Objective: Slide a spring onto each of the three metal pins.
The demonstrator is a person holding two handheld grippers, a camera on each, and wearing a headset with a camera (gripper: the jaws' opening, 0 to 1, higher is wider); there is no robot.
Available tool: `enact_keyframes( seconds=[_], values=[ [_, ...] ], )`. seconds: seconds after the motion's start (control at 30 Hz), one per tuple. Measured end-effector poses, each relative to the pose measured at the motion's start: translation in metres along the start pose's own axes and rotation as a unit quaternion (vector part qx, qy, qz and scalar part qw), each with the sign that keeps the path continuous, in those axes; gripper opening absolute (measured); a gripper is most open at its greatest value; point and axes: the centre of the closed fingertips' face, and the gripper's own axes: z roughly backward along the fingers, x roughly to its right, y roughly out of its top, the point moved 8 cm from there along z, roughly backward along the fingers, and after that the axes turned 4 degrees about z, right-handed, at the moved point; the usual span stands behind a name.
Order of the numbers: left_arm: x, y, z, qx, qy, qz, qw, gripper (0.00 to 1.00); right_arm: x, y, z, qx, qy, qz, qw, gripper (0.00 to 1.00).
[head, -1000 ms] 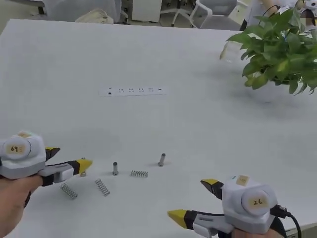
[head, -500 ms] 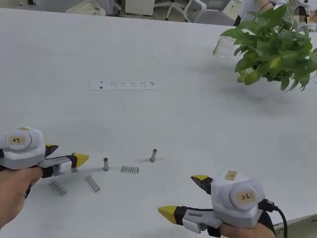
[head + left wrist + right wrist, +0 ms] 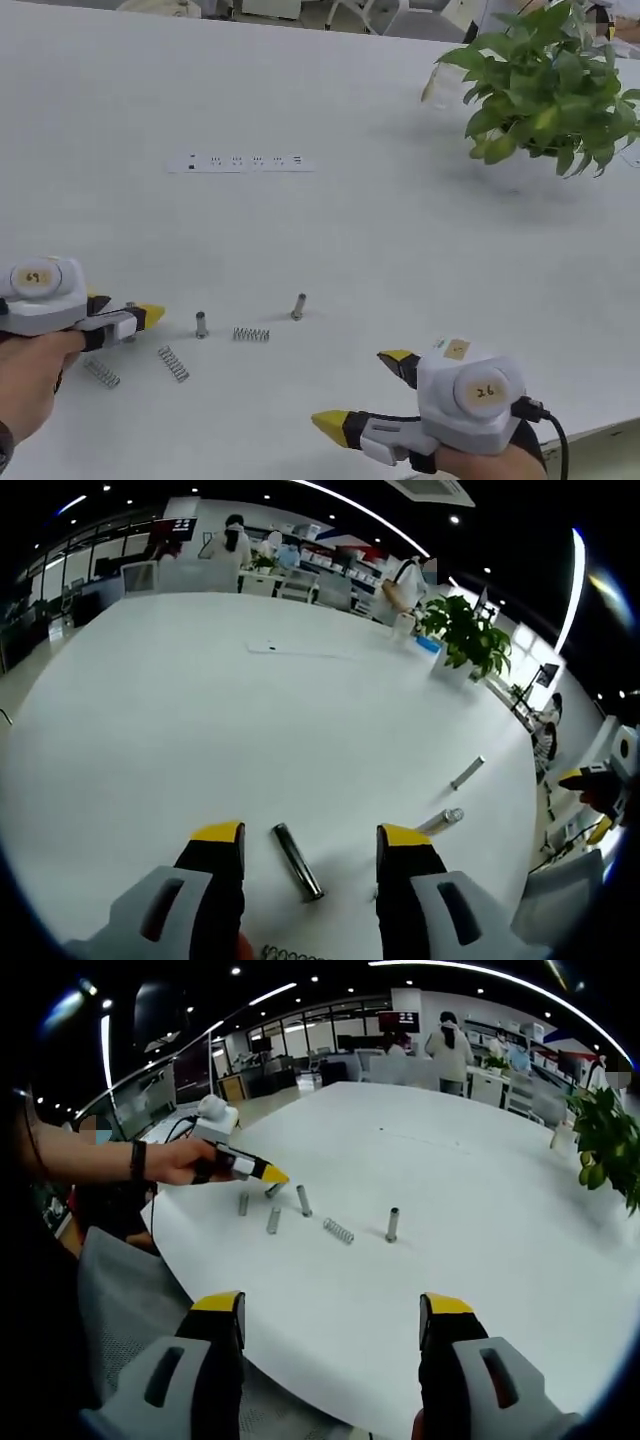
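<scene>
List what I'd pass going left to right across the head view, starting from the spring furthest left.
Leftmost spring → second spring → upright pin → third spring → leaning pin → right gripper, jaws apart.

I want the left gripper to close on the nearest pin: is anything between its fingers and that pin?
Nothing visible does. In the left gripper view the nearest pin sits in the gap between the left gripper's open fingers, with bare table on both sides. A spring lies at the lower edge, nearer the gripper's body.
</scene>
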Motion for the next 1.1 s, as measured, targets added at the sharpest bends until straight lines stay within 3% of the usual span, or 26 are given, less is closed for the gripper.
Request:
enact_keyframes(
  seconds=[0.13,0.27,0.3,0.47,0.63,1.1],
  values=[
    [-0.001,-0.002,-0.002,0.003,0.006,0.016,0.9999,0.43,-0.001,0.002,0.0,0.0,0.002,0.002,1.0,0.7],
    [0.001,-0.005,-0.006,-0.004,0.014,0.014,0.9998,0.39,0.001,0.002,0.0,0.002,0.0,0.0,1.0,0.7],
    [0.001,-0.006,-0.006,-0.014,0.025,0.007,0.9996,0.37,0.0,0.002,0.0,0.002,0.0,0.0,1.0,0.7],
    [0.003,-0.006,-0.009,-0.013,0.037,-0.001,0.9992,0.27,0.0,0.001,0.0,-0.001,0.0,-0.001,1.0,0.69],
    [0.005,-0.005,-0.009,-0.027,0.051,-0.034,0.9977,0.18,0.0,0.001,0.0,0.0,0.0,-0.001,1.0,0.69],
    [-0.001,0.001,-0.013,-0.053,0.067,-0.063,0.9943,0.06,0.0,0.002,-0.002,0.001,0.003,-0.001,1.0,0.69]
  ],
)
